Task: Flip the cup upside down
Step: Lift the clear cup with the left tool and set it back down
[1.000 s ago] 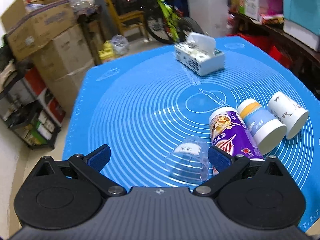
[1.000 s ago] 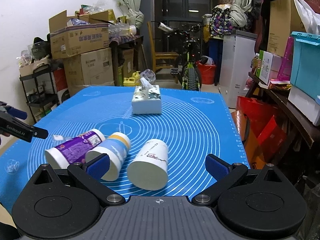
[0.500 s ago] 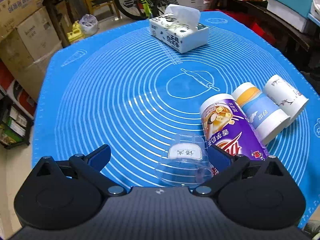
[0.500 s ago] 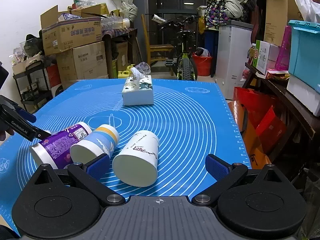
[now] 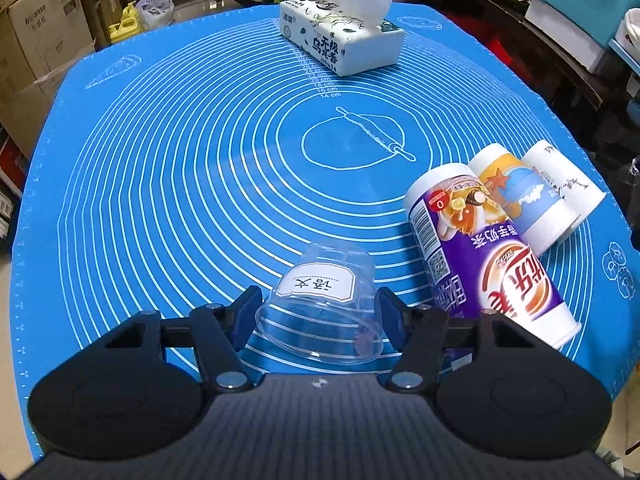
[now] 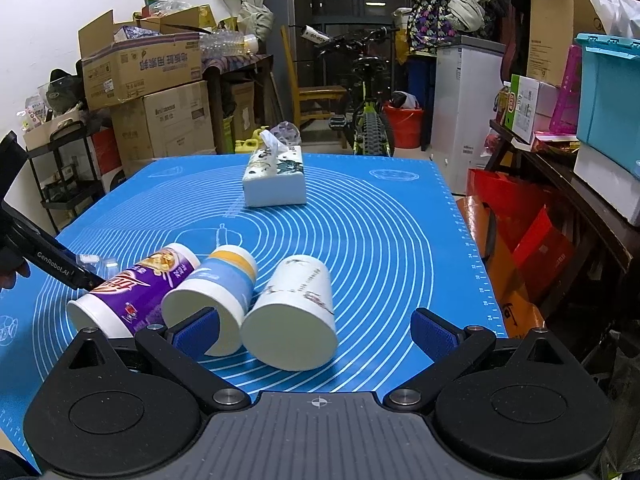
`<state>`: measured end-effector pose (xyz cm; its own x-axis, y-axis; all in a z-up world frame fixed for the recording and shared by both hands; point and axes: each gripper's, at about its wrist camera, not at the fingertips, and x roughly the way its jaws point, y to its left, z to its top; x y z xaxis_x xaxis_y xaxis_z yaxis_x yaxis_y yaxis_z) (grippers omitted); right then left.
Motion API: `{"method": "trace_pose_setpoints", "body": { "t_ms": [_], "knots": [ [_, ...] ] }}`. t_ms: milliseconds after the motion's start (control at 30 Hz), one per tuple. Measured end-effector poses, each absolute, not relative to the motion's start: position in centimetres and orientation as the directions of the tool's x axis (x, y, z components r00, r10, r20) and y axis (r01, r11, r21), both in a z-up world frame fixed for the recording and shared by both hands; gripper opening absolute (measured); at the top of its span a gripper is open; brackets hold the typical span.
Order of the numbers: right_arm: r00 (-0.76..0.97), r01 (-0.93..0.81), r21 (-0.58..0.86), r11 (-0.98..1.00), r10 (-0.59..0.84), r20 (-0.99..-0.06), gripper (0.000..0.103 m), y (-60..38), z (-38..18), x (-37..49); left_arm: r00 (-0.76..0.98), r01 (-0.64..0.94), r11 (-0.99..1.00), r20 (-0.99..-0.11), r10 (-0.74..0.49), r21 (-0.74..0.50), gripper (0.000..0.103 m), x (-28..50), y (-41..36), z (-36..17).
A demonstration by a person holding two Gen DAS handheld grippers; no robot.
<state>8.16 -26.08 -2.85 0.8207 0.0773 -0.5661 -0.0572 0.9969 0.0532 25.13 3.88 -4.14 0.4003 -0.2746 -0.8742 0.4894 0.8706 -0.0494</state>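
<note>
A clear plastic cup [image 5: 320, 300] with a white label lies on its side on the blue mat [image 5: 180, 160], mouth toward the camera. My left gripper [image 5: 318, 316] has its blue pads closed against both sides of the cup near the rim. Three paper cups lie on their sides to the right: purple [image 5: 480, 256], light blue with yellow [image 5: 528, 200], and white [image 5: 564, 176]. My right gripper [image 6: 316, 332] is open and empty, hovering just in front of the white cup [image 6: 296, 312] and the light blue cup [image 6: 216, 296]. The left gripper [image 6: 52, 260] shows at the right wrist view's left edge.
A tissue box [image 5: 340, 36] stands at the far side of the mat. Cardboard boxes [image 6: 152, 92], a bicycle [image 6: 368, 112], a white cabinet [image 6: 464, 108] and shelves of goods surround the table. The mat's right edge [image 6: 472, 248] drops to red bags.
My left gripper moved forward and down over the clear cup and its jaws closed from wide open onto the cup's sides. My right gripper drifted slightly closer to the paper cups, still open.
</note>
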Motion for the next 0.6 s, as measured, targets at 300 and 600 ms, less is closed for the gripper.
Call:
{"method": "trace_pose_setpoints", "body": {
  "t_ms": [300, 600],
  "knots": [
    [0.825, -0.069, 0.055, 0.996, 0.088, -0.559, 0.101, -25.7, -2.6, 7.7, 0.657, 0.395, 0.918, -0.695, -0.292, -0.012, 0.062, 20.1, 6.6, -2.3],
    [0.827, -0.094, 0.051, 0.994, 0.107, -0.552, 0.101, -24.7, -2.1, 6.7, 0.755, 0.261, 0.963, -0.606, -0.252, -0.075, 0.062, 17.0, 8.4, -6.3]
  ]
}}
